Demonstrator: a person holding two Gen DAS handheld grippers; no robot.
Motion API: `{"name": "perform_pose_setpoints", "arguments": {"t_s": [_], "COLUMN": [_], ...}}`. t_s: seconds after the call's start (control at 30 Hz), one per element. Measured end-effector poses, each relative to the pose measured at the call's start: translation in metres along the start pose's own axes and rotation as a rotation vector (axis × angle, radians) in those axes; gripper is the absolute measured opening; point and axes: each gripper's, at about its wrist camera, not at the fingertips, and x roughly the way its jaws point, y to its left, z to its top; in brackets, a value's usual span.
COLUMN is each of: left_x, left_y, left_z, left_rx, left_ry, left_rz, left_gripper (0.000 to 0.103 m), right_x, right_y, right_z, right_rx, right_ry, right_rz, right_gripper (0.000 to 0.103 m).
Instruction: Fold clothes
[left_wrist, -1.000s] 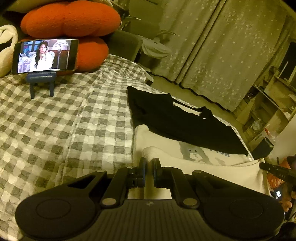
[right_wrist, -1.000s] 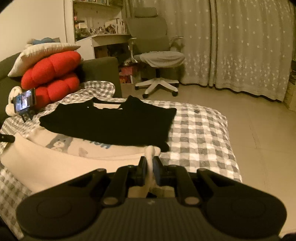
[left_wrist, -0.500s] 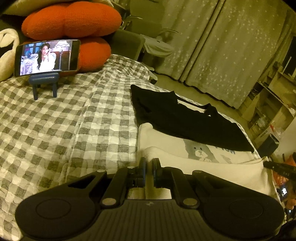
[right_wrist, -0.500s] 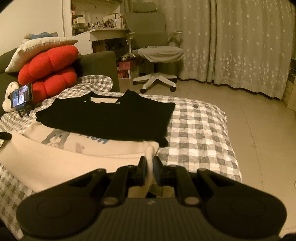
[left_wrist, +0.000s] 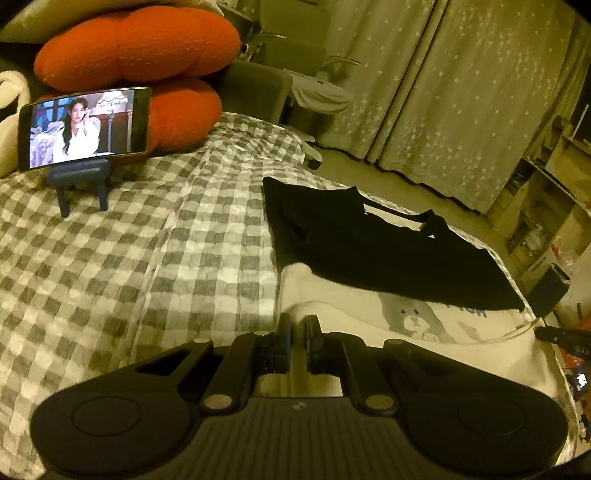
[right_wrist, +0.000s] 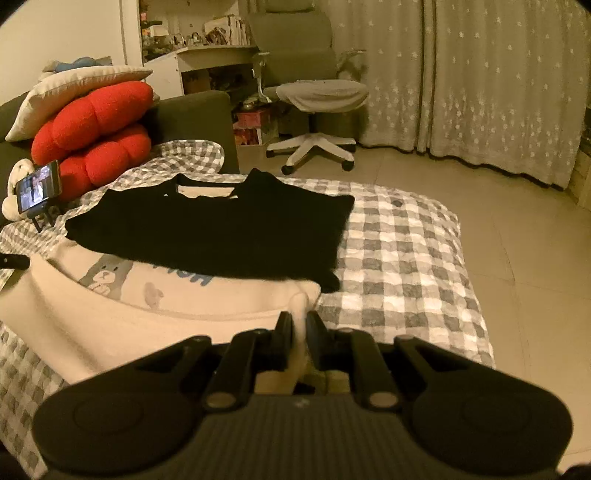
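Two garments: one black top (right_wrist: 221, 236), one cream shirt (right_wrist: 110, 314); two red cushions (right_wrist: 96, 122).

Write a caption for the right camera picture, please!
Right gripper pinches the cream shirt's edge beside a black top on the checked bed.

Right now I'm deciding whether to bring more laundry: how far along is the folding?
Done: the black top lies flat on the bed. In hand: both the left gripper and right gripper pinch the cream shirt's near edge, lifted for its fold. Left: laying that fold down and finishing the shirt.
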Motion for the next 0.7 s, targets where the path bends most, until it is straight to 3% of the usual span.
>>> {"name": "perform_pose_setpoints", "arguments": {"t_s": [0.2,0.6,0.7], "left_x": [0.007,0.017,0.016], "left_y": [-0.001,0.002,0.005], "left_z": [0.01,0.007,0.008], "left_rx": [0.009,0.011,-0.006], "left_ry": [-0.017,0.008,0.002], "left_rz": [0.019,0.057,0.065], "left_gripper": [0.006,0.007,0.015], "right_x": [-0.004,0.023,0.027], "right_y": [-0.008,-0.009,-0.01], "right_z": [0.012,0.014,0.015], "right_rx": [0.056,0.054,0.058], "right_ry": [-0.06,0.017,0.02], "right_rz": [0.018,-0.032,-0.051], "right_gripper": [0.012,0.014,0.016]}}
